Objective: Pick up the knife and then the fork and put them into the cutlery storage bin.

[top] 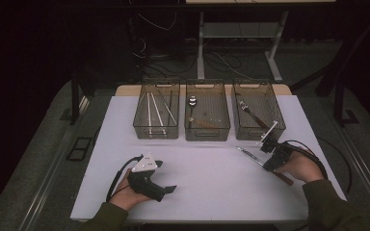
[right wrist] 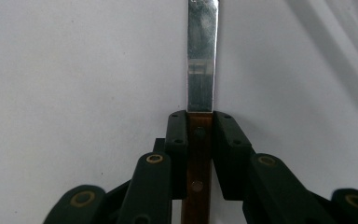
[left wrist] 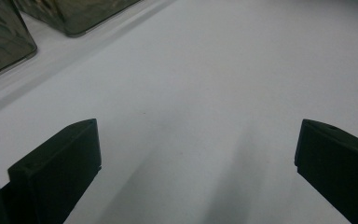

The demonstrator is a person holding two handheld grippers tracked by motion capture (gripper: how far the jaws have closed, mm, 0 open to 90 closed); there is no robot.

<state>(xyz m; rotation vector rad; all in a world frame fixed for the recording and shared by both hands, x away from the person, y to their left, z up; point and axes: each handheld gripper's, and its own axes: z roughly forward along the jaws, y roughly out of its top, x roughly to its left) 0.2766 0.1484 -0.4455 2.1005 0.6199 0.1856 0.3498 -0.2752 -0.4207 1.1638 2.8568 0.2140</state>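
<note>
Now the right gripper (right wrist: 200, 126) squeezes the knife (right wrist: 201, 70) by its wooden handle; lift slowly, keeping it flat.

Overhead cam; two close jaw-cams

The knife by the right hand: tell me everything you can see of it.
The knife has a flat, shiny metal blade and a brown, wood-looking handle with round rivets. It lies flat on the white table, in front of the rightmost bin, blade pointing toward the table's middle and handle toward the person. The right tool has its jaws closed on the handle just behind the blade. Nothing else touches it.
</note>
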